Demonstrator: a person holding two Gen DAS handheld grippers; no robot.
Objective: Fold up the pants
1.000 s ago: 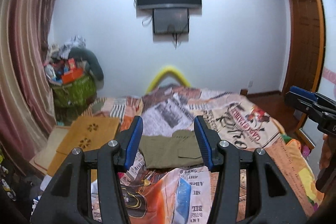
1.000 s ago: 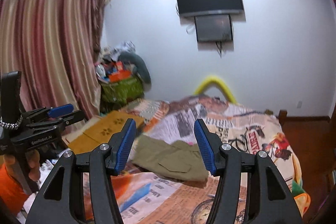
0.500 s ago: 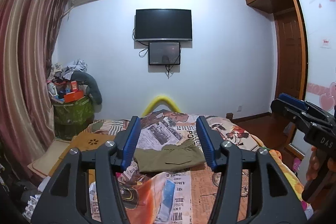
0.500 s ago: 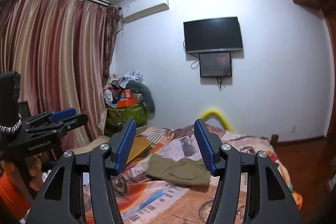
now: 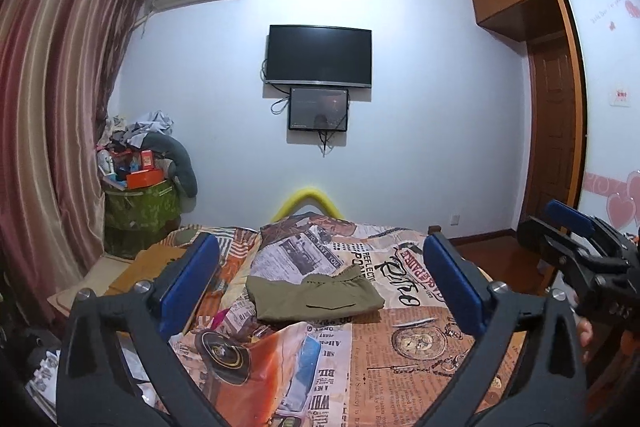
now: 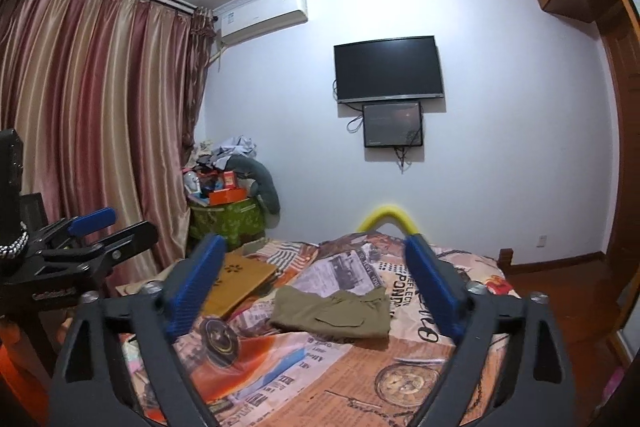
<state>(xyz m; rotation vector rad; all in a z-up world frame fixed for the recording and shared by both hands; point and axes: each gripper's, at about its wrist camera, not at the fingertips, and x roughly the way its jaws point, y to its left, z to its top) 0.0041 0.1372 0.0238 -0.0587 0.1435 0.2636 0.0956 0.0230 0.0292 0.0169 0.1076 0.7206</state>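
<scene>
Olive-green folded cotton pants lay mid-bed on the newspaper-print orange bedspread, touching nothing else. Your left hand-held gripper and right hand-held gripper both hung released above the near bedspread, well apart from the pants. Their black frames cut off the bed's near edge.
</scene>
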